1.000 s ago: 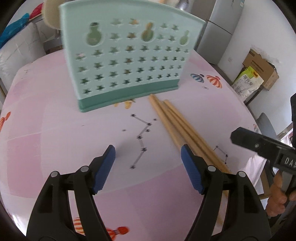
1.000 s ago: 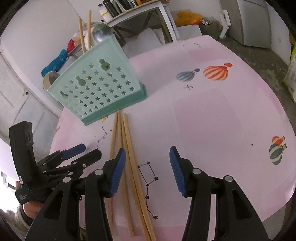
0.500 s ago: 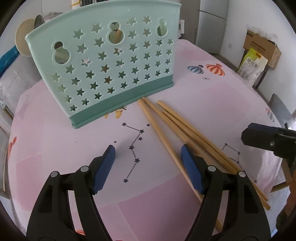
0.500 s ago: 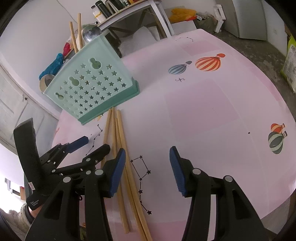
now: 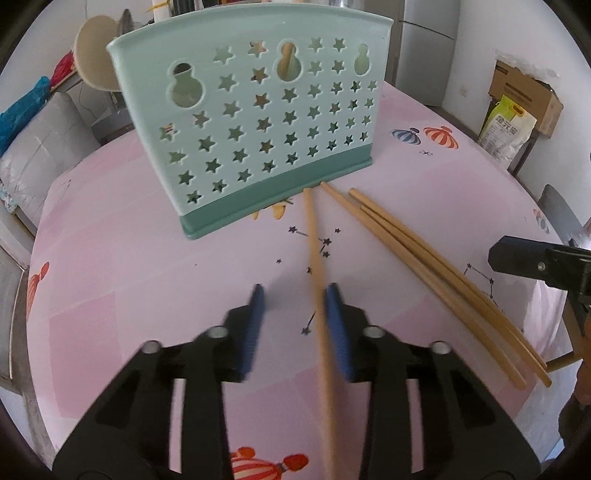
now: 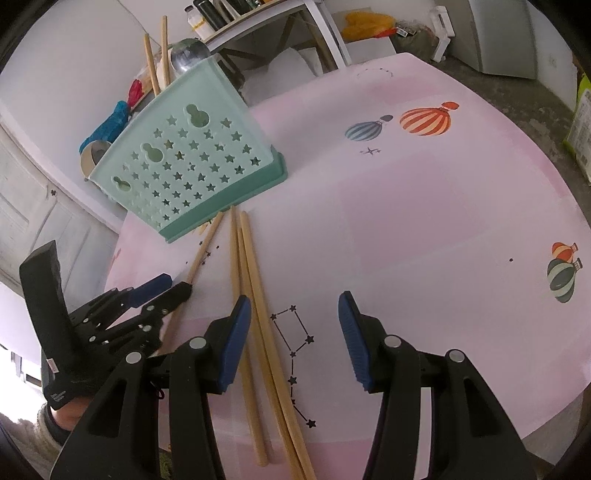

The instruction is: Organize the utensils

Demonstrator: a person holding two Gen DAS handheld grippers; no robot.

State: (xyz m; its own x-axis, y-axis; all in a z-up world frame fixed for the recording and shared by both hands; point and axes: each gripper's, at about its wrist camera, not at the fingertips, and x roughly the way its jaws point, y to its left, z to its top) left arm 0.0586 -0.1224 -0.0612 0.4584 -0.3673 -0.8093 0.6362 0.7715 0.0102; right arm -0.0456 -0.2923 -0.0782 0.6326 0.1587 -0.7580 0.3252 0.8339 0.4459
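Wooden chopstick [image 5: 317, 258] sits between my closing left gripper [image 5: 295, 317]; maybe not pinched yet, so I squeeze gently.

White walls [image 5: 476, 44], cluttered shelf [image 6: 258, 14], fridge [image 5: 424, 55]

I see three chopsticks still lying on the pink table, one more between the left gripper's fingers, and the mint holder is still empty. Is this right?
Not quite: the mint holder is not empty. The right wrist view shows two chopsticks and a metal spoon sticking up from it. The rest holds: three chopsticks lie on the pink table, and one chopstick runs between the left gripper fingers.
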